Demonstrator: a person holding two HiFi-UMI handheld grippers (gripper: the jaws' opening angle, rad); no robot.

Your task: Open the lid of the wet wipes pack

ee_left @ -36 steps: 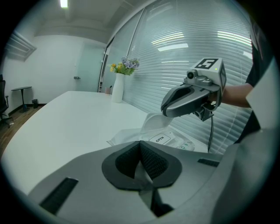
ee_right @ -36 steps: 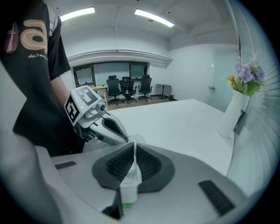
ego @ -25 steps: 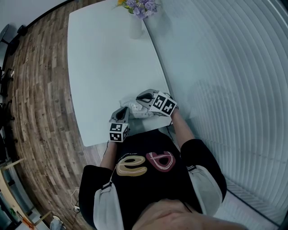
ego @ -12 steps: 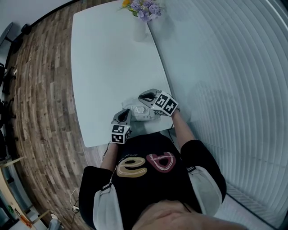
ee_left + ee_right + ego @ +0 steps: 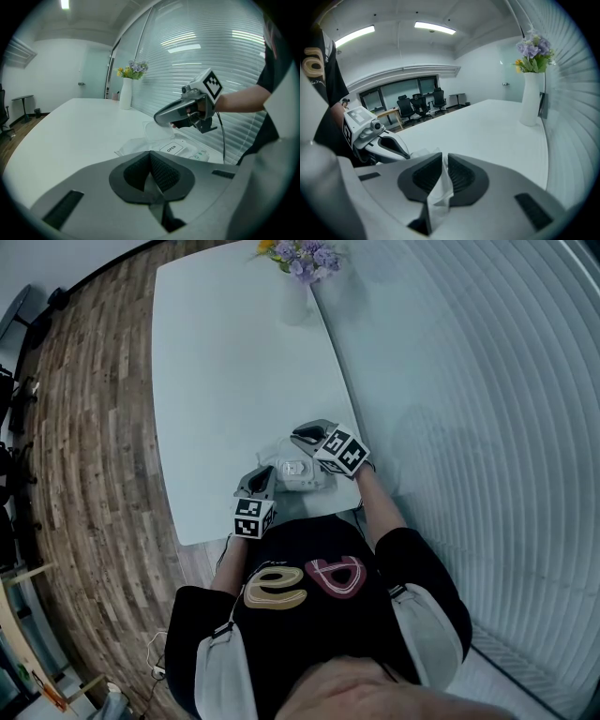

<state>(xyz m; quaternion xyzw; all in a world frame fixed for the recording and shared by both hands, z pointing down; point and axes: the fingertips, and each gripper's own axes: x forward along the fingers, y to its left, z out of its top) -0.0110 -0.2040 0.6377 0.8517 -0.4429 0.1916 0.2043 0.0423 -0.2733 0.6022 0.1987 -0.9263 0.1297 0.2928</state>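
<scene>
The pack (image 5: 298, 472) lay at the near edge of the table (image 5: 225, 381), at 6 o'clock from the vase (image 5: 296, 298) at the far end.

My left gripper (image 5: 150, 157) sat at the pack's 8 o'clock with its pads pressed together. The pack's crimped film end ran in under my tips. A pale sliver between the pads looked like that film, so I took it that I had the end pinched.

My right gripper (image 5: 444, 161) hung over the pack's 12 o'clock side, its body trailing off toward 2 o'clock. The clear lid (image 5: 157, 130) stood lifted off the top of the pack, tilted up, with its free edge rising into my right pads. Those pads had just been easing open. They stood a narrow slot apart with the thin lid between them, loose in the gap rather than squeezed.

On the pack's top, at 5 o'clock from the raised lid, the label (image 5: 171, 148) reading OPEN lay flat and uncovered. The two grippers were near each other, with only the pack between them.
</scene>
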